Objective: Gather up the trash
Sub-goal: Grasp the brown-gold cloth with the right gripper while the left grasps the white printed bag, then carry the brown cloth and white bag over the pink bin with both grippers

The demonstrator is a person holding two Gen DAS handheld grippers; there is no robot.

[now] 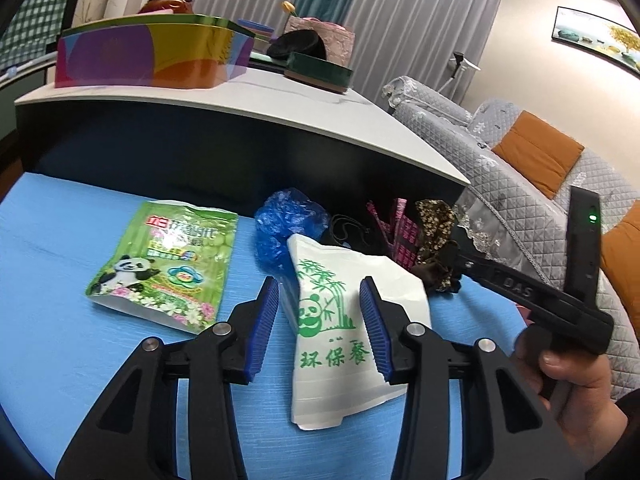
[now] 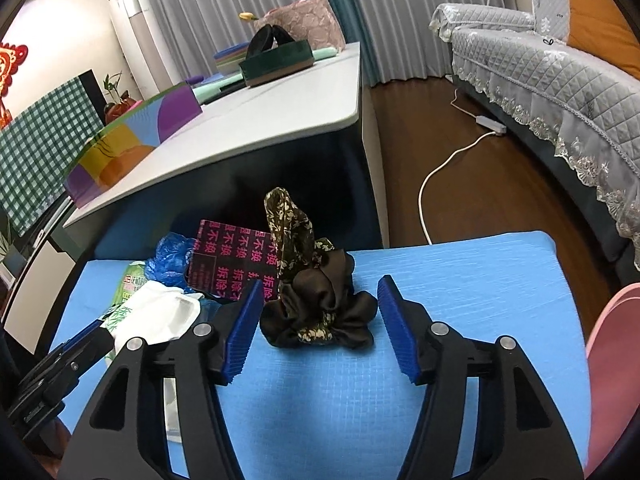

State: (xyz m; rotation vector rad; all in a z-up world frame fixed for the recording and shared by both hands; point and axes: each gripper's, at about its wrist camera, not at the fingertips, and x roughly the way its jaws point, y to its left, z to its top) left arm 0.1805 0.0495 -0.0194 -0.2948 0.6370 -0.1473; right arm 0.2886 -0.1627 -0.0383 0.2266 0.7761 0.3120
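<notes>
A white-topped table (image 1: 280, 96) stood behind the blue mat (image 1: 60, 240). On that table a multicoloured box (image 1: 148, 52) sat near its front edge, a dark green box (image 1: 320, 70) lay farther along, and a pink quilted bag (image 1: 324, 36) rested behind the green box. Grey curtains (image 1: 400, 20) hung beyond the table. To the table's right ran a grey quilted sofa (image 2: 560, 80) with orange cushions (image 1: 538, 152); a white power strip (image 2: 490, 124) lay on the wooden floor between them.

blue bag (image 1: 286, 224) half hidden, pink object (image 2: 616, 380) cut off
</notes>
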